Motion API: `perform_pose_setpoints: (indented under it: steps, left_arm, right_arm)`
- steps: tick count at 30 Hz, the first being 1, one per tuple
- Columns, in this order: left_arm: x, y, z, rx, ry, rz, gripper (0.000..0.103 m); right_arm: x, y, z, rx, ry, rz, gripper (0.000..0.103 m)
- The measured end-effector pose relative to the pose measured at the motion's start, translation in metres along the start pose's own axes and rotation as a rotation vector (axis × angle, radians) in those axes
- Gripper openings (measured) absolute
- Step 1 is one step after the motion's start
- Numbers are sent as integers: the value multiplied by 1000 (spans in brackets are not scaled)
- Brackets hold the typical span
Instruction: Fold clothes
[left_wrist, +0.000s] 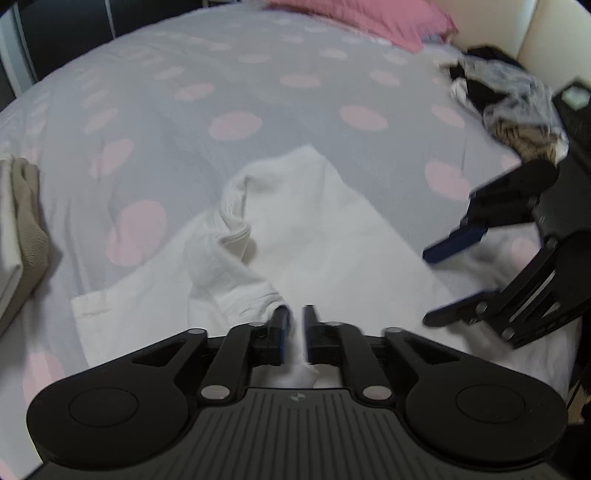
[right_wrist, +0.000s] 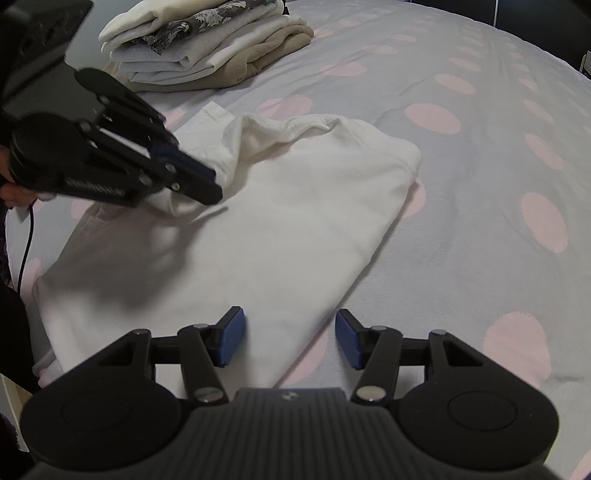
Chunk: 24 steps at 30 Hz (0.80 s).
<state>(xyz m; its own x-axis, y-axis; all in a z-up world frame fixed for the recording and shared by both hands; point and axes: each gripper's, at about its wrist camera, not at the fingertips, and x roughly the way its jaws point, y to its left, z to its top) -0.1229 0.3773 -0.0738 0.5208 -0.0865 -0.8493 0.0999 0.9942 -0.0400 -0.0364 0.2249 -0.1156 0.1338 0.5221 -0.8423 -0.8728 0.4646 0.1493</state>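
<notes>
A white garment lies partly folded on the grey bedspread with pink dots; it also shows in the right wrist view. My left gripper is shut on a bunched fold of the white garment and lifts it slightly; in the right wrist view it is at the garment's left side. My right gripper is open and empty, just above the garment's near edge; in the left wrist view it is at the right.
A stack of folded clothes sits at the far left of the bed, also at the left edge of the left wrist view. A pile of unfolded clothes and a pink pillow lie at the far right.
</notes>
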Motion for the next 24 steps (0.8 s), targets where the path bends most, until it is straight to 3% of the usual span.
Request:
perform_pose_setpoints:
  steps: [2, 8, 13, 18, 22, 24]
  left_arm:
    - [-1, -1, -2, 3, 4, 2, 20]
    - [8, 22, -3, -252, 39, 33, 24]
    - [21, 45, -6, -402, 23, 78, 24]
    - [16, 79, -9, -621, -45, 31, 24]
    - [18, 120, -21, -848, -81, -63, 23]
    - [19, 130, -23, -893, -97, -51, 16]
  right_arm:
    - [1, 0, 0, -1, 0, 0, 58]
    - [2, 1, -1, -3, 0, -1, 59]
    - [1, 3, -1, -17, -2, -7, 59]
    - [1, 3, -2, -17, -3, -6, 59]
    - [2, 4, -1, -21, -3, -6, 59]
    - [2, 4, -1, -26, -4, -7, 59]
